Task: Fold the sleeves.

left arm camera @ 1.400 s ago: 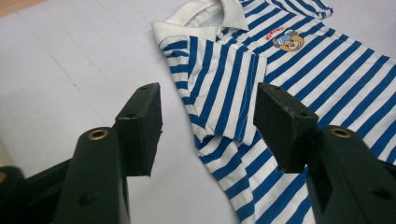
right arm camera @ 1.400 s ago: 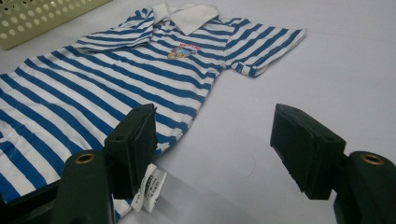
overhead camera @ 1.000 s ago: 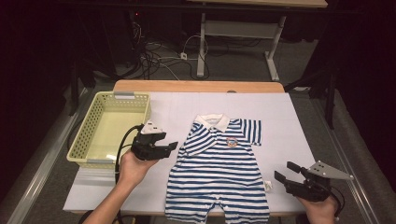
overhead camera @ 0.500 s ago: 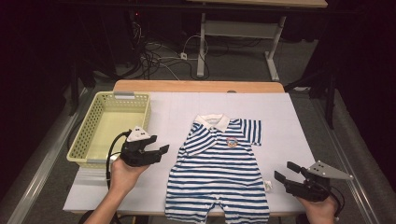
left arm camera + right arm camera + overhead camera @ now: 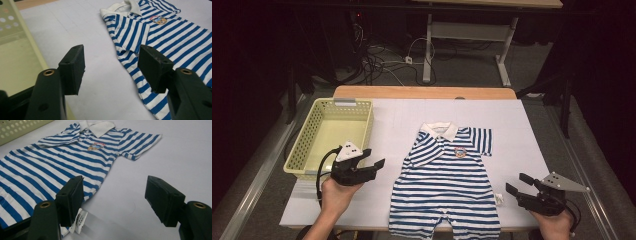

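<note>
A blue-and-white striped baby romper (image 5: 447,185) with a white collar lies flat on the white table cover, collar toward the far side. My left gripper (image 5: 374,157) hovers to the left of its sleeve, open, with nothing between the jaws. In the left gripper view the gripper (image 5: 111,48) points at bare cover beside the folded sleeve of the romper (image 5: 160,37). My right gripper (image 5: 515,182) is open near the front right, just right of the romper's lower side. In the right gripper view the gripper (image 5: 115,180) frames bare cover, with the romper (image 5: 62,160) and its white label (image 5: 79,220) by the left jaw.
A pale yellow plastic basket (image 5: 343,102) with nothing in it stands at the table's left, close behind my left hand; its wall (image 5: 15,50) is seen in the left gripper view too. The white cover (image 5: 512,130) lies bare right of the romper. Cables and table legs are on the floor beyond.
My left hand has drifted left and toward the near edge, away from the romper's sleeve. The right gripper and the romper have stayed put.
</note>
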Demonstrator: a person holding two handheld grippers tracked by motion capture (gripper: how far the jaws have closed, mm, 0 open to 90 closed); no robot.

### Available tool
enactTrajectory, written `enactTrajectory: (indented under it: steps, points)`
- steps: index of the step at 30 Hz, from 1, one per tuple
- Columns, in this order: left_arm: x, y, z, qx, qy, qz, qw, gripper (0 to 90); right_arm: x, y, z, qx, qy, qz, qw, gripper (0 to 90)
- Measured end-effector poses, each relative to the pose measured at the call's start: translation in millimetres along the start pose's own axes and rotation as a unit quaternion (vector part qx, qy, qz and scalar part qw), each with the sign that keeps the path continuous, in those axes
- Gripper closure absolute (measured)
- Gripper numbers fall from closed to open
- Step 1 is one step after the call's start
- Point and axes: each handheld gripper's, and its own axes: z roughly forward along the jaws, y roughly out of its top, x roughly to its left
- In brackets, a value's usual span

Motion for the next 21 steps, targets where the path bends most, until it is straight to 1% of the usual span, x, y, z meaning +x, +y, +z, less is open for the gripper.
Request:
enactTrajectory:
  steps: [5,8,10,14,21]
  points:
    - [4.0,-10.9,-8.1,-0.009,0.002,-0.009,0.9999,35.5,0.6,0.1,0.0,0.000,-0.003,-0.001,1.0000,32.5]
    - [3.7,-17.5,-14.1,-0.021,0.001,-0.015,0.9997,35.5,0.5,0.1,0.2,0.001,-0.005,0.001,1.0000,32.4]
    - [3.0,-22.1,-17.1,-0.026,0.004,-0.016,0.9995,35.5,0.5,0.3,0.4,0.002,-0.005,0.001,1.0000,32.4]
    - [3.3,-31.7,-21.8,-0.039,0.001,-0.027,0.9989,35.5,0.4,0.2,0.2,0.001,-0.006,0.003,1.0000,32.3]
    - [0.8,-42.0,-29.8,-0.054,0.003,-0.029,0.9981,35.5,0.1,0.6,0.4,0.002,-0.005,0.004,1.0000,32.4]
